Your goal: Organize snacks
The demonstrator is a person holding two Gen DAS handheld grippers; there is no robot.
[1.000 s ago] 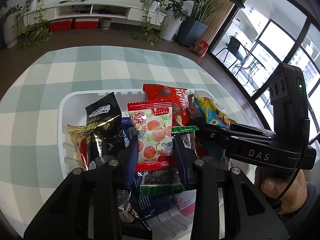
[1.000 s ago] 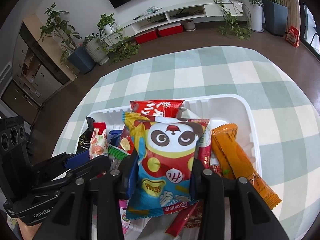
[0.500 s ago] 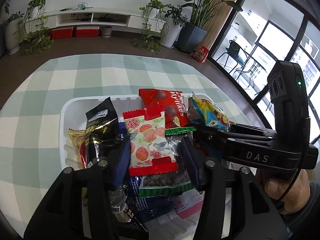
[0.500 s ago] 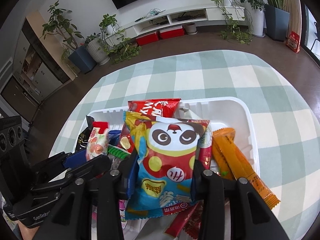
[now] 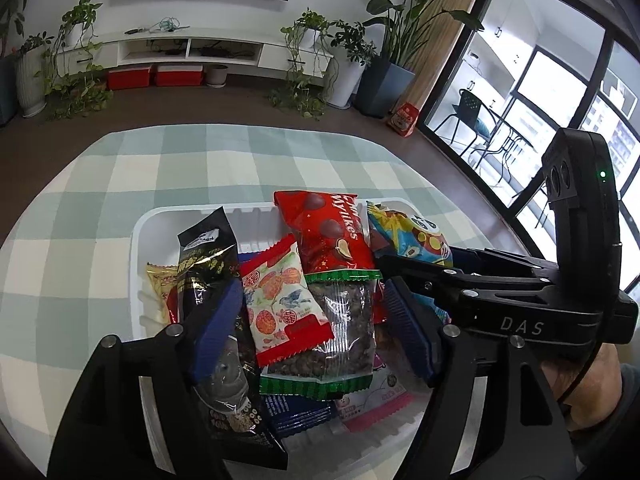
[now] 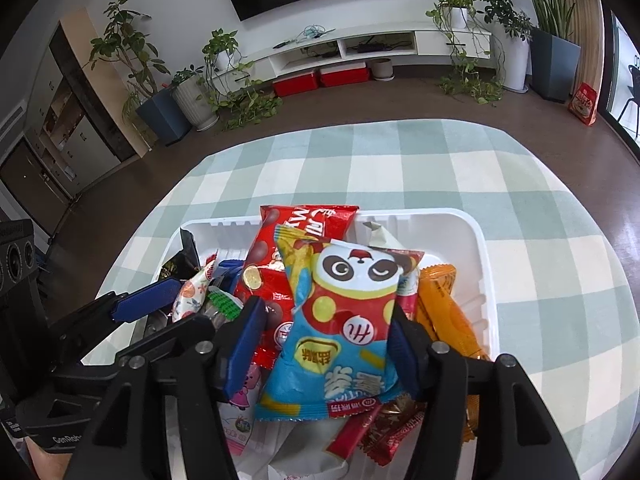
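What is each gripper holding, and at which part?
The right gripper pinches the panda snack bag by its side edges, mid-height. The left gripper is open, holding nothing.

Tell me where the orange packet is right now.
In the right wrist view, the orange packet lies along the right side of the white tray, just right of the panda packet.

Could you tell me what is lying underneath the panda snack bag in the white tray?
Under the panda snack bag show parts of a red chocolate-ball bag, an orange packet and red wrappers. The white tray floor beneath is covered.
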